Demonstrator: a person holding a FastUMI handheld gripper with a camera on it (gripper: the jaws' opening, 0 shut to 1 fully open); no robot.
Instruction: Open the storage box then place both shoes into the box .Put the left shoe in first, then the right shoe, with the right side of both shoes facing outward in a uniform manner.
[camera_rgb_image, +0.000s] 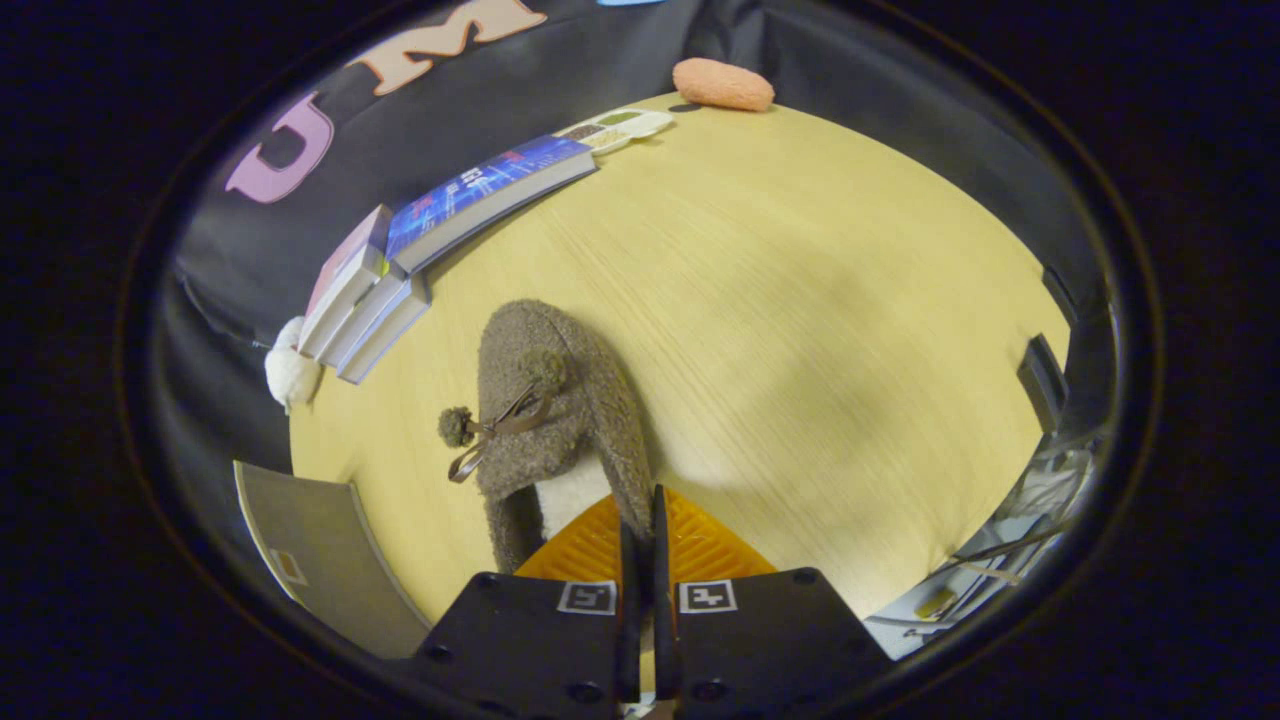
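Shoe (560, 400): rough curly fleece cloth, white pile lining, thin leather-like bow. Worktop (800, 300): matt light wood grain. Books (440, 240): glossy paper covers. Gripper (640, 540) fingers pinched onto the shoe's collar.

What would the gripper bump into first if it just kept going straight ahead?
Nothing new, probably: the gripper, jaws pinched on the rim of the fuzzy brown shoe, looks out over bare wooden table. Far beyond lies an orange sponge, though depth is hard to judge.

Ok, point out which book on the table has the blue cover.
The blue-covered book is the one lying farthest beyond the gripper, propped on the stacked books and reaching toward the white tray. The stacked books show a pinkish cover.
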